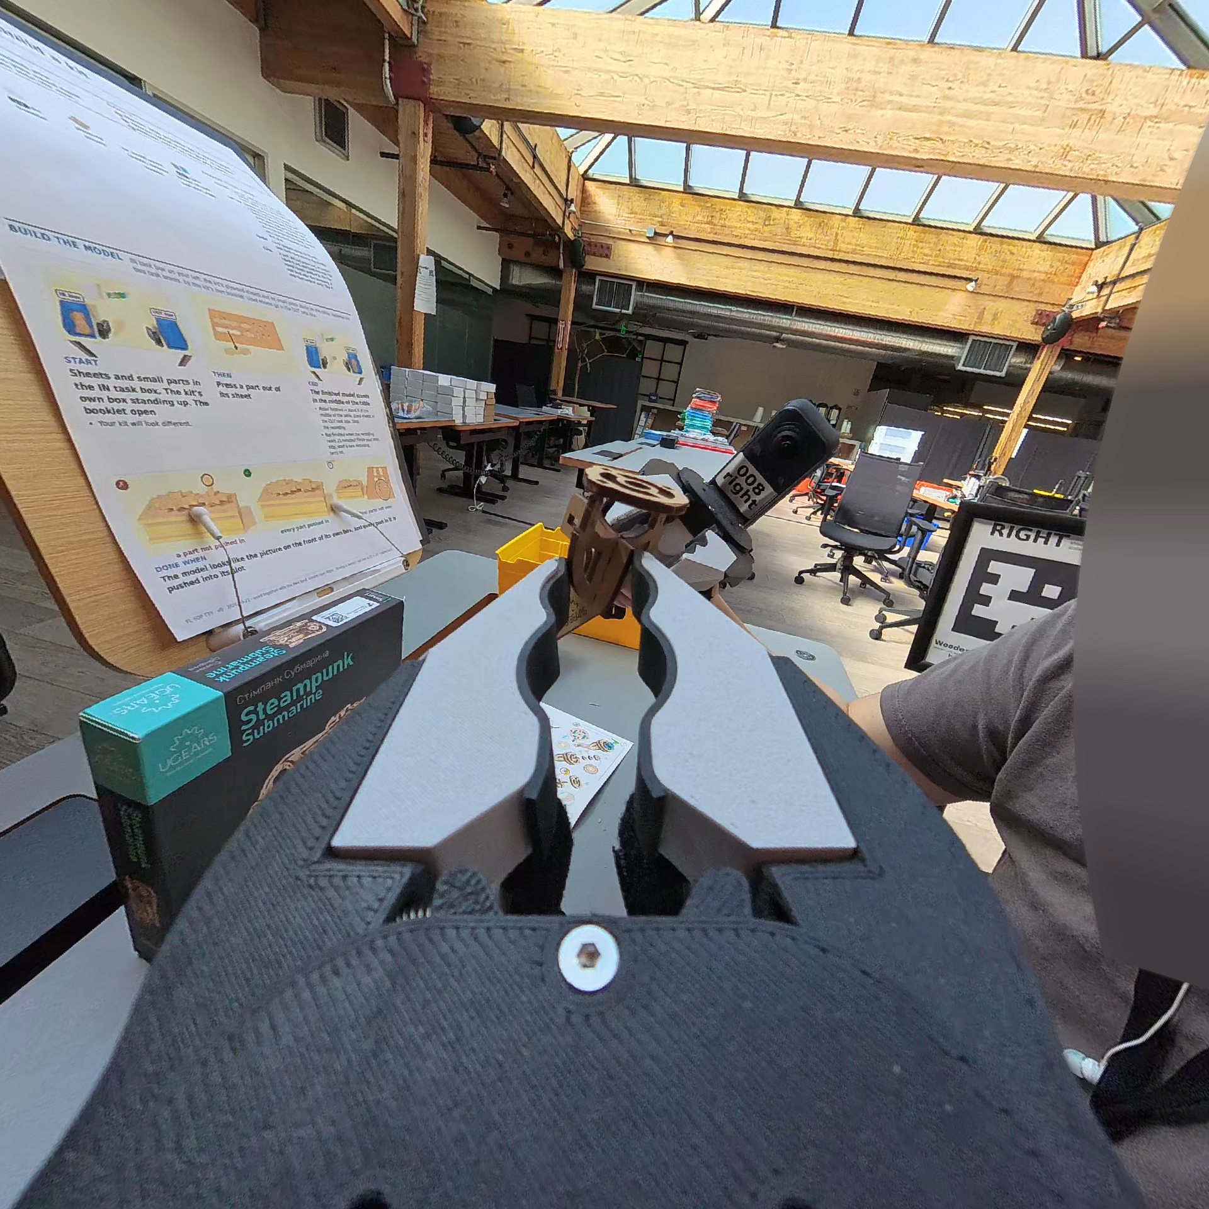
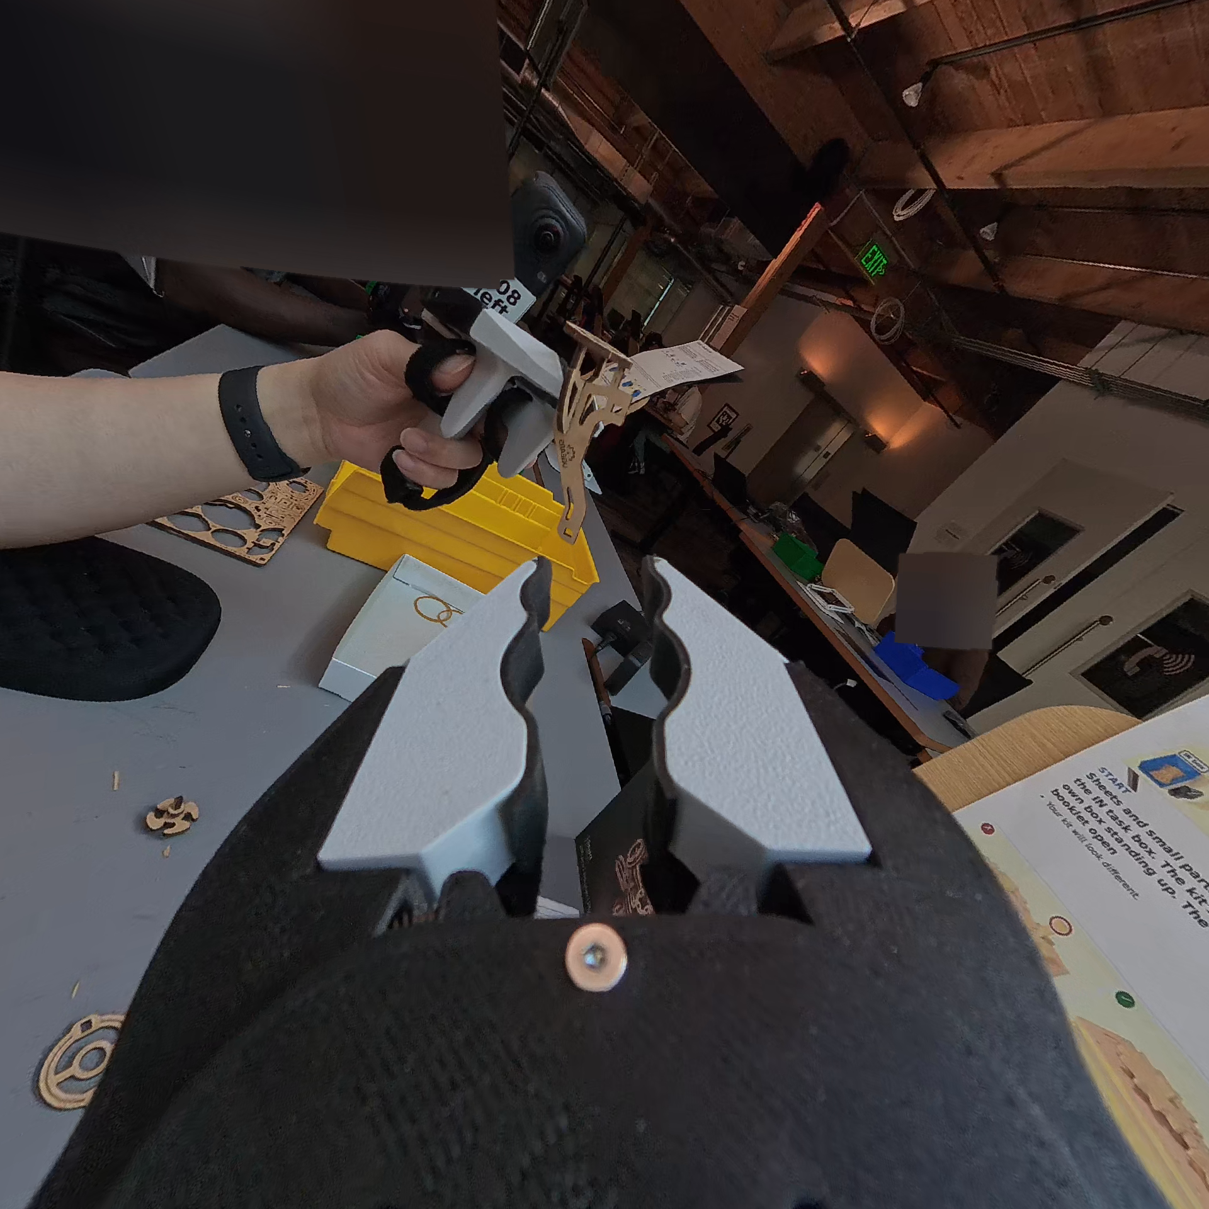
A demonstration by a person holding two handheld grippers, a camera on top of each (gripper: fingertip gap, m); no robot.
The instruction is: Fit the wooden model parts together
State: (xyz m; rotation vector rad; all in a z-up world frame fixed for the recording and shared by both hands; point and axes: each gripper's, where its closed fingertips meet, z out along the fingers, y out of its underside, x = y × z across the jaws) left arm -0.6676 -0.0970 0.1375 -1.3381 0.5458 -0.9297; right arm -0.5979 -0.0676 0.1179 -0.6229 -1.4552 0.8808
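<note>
Up near the centre of the left wrist frame, my left tongs point(image 1: 598, 576) are clamped on the wooden model part point(image 1: 605, 536), held above the yellow bin point(image 1: 523, 556). My right tongs point(image 2: 592, 576) stand apart, gripping nothing, just below that part's lower tip. A cut-out wooden sheet point(image 2: 242, 517) lies on the grey surface point(image 2: 262, 654) at mid left, and a small wooden piece point(image 2: 171, 815) sits at lower left.

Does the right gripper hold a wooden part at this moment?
No: in the right wrist view the right gripper is open with nothing between its fingers, and the wooden part is held by the left gripper.
</note>
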